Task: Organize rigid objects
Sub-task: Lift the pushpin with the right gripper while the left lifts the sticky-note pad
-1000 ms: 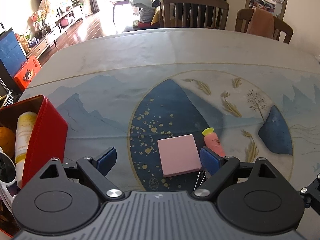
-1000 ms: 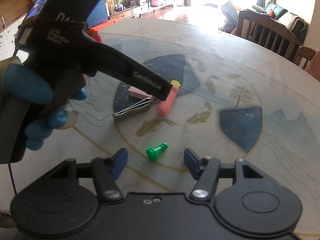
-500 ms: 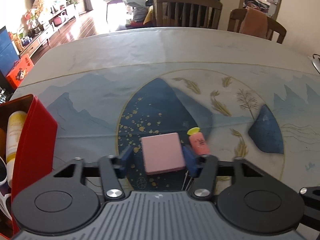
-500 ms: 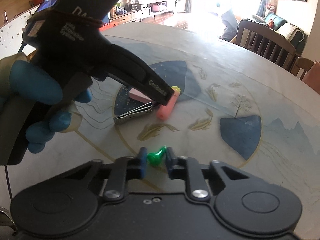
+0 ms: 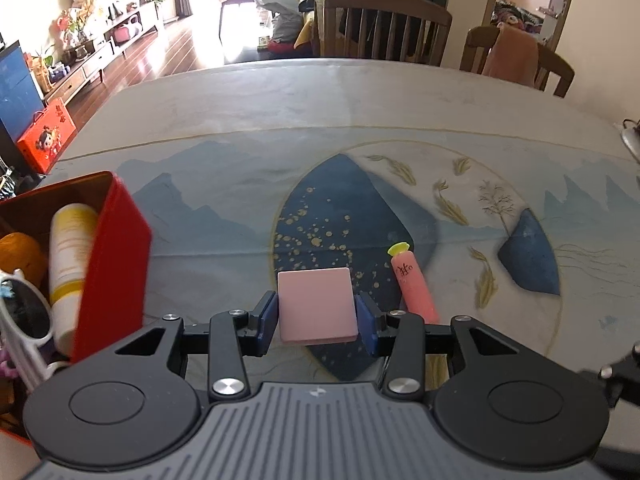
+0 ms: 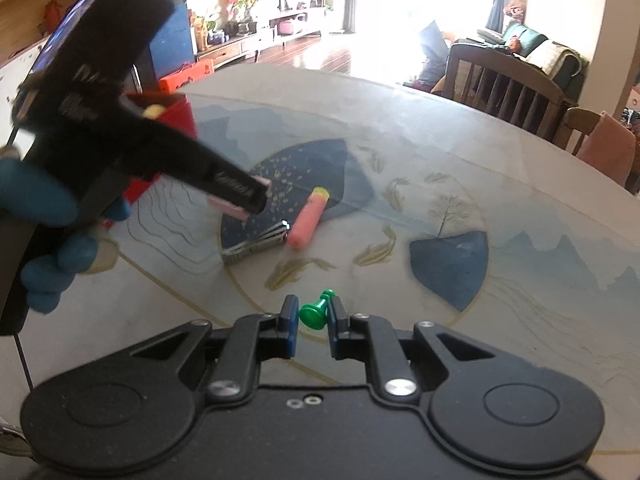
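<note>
My left gripper (image 5: 316,318) is shut on a flat pink square block (image 5: 317,304), held just above the patterned table. From the right wrist view the same block (image 6: 228,207) shows as a pink edge in that gripper, lifted off the cloth. My right gripper (image 6: 313,320) is shut on a small green pawn-shaped piece (image 6: 316,312) near the table's front. A pink foam dart with a yellow tip (image 5: 412,284) (image 6: 309,218) lies on the table. A metal nail clipper (image 6: 256,245) lies beside it.
A red box (image 5: 116,264) at the left holds a white-and-yellow tube (image 5: 70,256), an orange ball and white sunglasses. Wooden chairs (image 5: 380,28) stand behind the table's far edge. A blue-gloved hand (image 6: 44,216) holds the left gripper.
Both grippers went from open to shut: the left on the pink block, the right on the green piece. The left gripper has since lifted the block and moved left toward the red box.
</note>
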A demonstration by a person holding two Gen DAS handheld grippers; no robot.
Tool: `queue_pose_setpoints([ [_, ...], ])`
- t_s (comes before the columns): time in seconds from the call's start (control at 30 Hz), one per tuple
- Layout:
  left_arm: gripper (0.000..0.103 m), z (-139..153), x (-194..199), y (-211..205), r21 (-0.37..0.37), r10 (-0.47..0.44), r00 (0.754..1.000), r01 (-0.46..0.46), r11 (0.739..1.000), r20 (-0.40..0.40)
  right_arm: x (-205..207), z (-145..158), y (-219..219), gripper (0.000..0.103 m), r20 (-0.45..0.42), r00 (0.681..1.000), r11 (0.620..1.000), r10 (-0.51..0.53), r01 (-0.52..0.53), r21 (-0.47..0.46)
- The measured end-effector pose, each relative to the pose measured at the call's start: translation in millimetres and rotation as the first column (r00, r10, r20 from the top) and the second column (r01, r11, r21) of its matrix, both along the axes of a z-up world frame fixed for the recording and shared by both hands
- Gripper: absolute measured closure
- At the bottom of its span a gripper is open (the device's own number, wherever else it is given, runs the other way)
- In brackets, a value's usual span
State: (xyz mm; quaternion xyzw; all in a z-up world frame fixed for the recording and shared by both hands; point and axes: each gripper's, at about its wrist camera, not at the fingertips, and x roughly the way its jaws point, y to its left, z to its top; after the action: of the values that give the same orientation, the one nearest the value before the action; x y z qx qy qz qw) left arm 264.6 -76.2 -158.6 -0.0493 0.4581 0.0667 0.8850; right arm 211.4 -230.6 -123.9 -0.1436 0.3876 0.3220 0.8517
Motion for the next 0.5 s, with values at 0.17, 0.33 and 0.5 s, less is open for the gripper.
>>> queue_pose_setpoints([
  [0.17,0.061,21,-22,12,-0.028,-0.005,1.0,0.006,1.0,0.024,-8,20,1,0.089,0.004,1.0,0.999,-0.019,0.018,0.032],
  [0.33,0.061,42,-44,26,-0.046,-0.002,0.999,0.004,0.999,0.046,-19,40,11,0.089,0.018,1.0,0.998,-0.023,0.021,0.061],
  [0.5,0.061,61,-66,49,-0.079,0.02,0.998,-0.015,0.997,0.064,-31,58,29,0.089,0.033,0.999,0.995,-0.013,0.01,0.098],
])
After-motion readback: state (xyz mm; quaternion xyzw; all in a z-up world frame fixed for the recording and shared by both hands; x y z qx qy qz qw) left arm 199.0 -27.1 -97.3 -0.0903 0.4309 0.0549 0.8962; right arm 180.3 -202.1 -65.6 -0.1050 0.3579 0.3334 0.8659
